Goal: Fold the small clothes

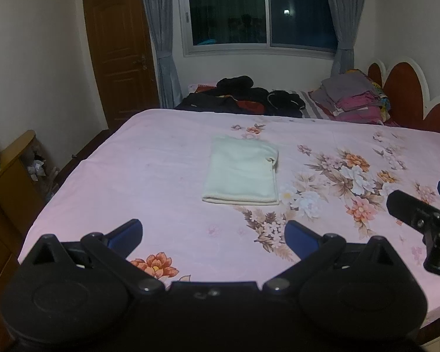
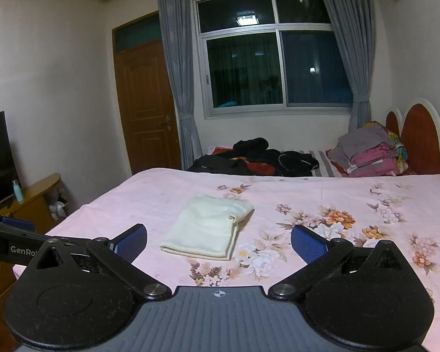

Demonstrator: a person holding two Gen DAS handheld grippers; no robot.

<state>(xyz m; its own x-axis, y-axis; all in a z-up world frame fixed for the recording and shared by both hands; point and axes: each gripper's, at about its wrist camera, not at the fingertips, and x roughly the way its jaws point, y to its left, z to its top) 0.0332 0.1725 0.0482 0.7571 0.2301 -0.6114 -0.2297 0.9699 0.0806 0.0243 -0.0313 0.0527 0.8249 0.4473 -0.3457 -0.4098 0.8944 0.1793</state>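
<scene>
Left gripper (image 1: 213,231) and right gripper (image 2: 219,238) both spread wide, empty, cream towel (image 1: 242,174) folded flat, pink floral bedsheet (image 1: 149,176), dark window (image 1: 261,11) behind.

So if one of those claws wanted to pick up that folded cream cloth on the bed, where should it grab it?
Probably the right edge of the cream cloth, where the loose layers and hem stack up, coming in from the right with the right claw. The near edge is a rounded fold lying flat on the pink sheet, harder to pinch. Both claws are open.
</scene>
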